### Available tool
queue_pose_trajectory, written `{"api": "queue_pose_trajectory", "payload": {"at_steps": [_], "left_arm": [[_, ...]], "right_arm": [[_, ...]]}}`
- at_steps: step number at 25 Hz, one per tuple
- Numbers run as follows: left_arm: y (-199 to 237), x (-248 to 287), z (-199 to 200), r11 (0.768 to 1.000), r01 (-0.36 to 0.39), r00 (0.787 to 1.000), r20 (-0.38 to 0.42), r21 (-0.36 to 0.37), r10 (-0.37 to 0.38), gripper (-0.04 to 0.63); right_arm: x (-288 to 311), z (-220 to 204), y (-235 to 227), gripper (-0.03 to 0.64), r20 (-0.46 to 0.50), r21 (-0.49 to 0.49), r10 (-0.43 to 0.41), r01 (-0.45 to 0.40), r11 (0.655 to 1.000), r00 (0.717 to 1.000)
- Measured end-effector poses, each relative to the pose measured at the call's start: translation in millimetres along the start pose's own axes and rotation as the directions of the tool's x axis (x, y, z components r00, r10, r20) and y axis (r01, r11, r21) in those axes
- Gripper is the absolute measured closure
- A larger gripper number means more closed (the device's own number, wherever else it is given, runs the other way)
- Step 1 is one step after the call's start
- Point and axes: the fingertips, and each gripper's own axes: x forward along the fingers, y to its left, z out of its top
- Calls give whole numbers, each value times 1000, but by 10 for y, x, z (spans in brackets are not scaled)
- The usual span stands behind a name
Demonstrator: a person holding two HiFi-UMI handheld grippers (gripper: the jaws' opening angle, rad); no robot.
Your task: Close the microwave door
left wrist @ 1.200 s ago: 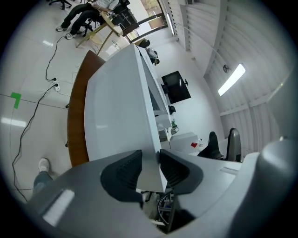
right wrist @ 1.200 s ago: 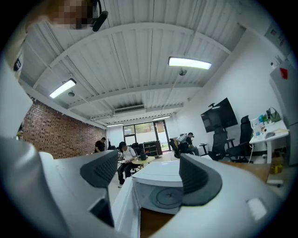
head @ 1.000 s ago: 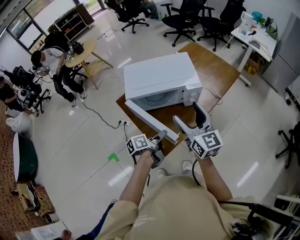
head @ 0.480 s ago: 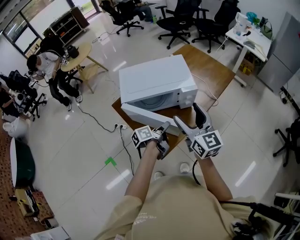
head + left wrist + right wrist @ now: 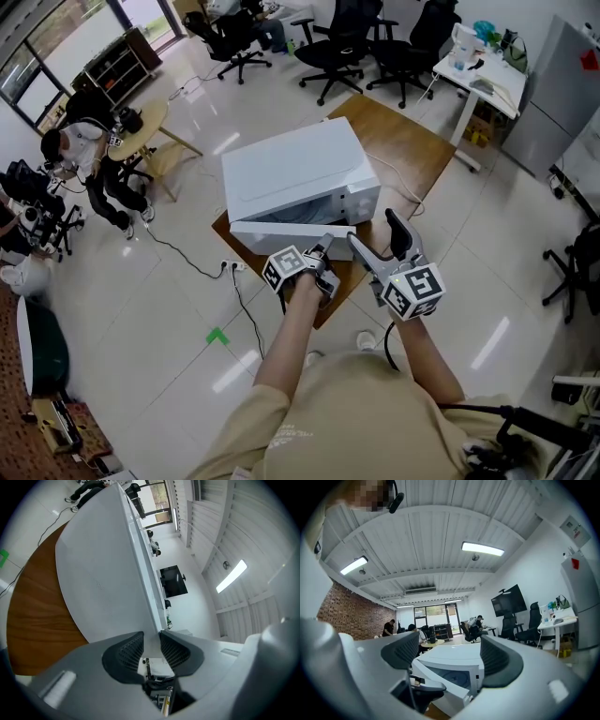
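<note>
The microwave door (image 5: 281, 228) is being held almost closed against the white microwave (image 5: 295, 169), which is standing on the wooden desk (image 5: 412, 150). The door's free edge is being pinched by the jaws of the left gripper (image 5: 323, 248). The jaws of the right gripper (image 5: 373, 228) are being held spread, empty, near the microwave's front.

readable text: none | labels, brands, numbers, signs: none legible in any view
</note>
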Motion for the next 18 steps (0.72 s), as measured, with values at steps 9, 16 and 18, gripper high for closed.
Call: {"api": "queue_pose_trajectory", "payload": {"at_steps": [9, 16, 18], "left_arm": [[-29, 291, 206, 1000, -9, 999, 53, -16, 9, 477], [-1, 617, 480, 993, -69, 988, 129, -96, 81, 479], [-10, 666, 552, 986, -103, 982, 147, -132, 122, 477]], "right_arm": [[-68, 38, -136, 218, 9, 0, -24, 24, 1000, 1000], [-109, 40, -322, 219, 7, -9, -56, 56, 998, 998], [-117, 25, -370, 219, 4, -10, -65, 65, 998, 998]]}}
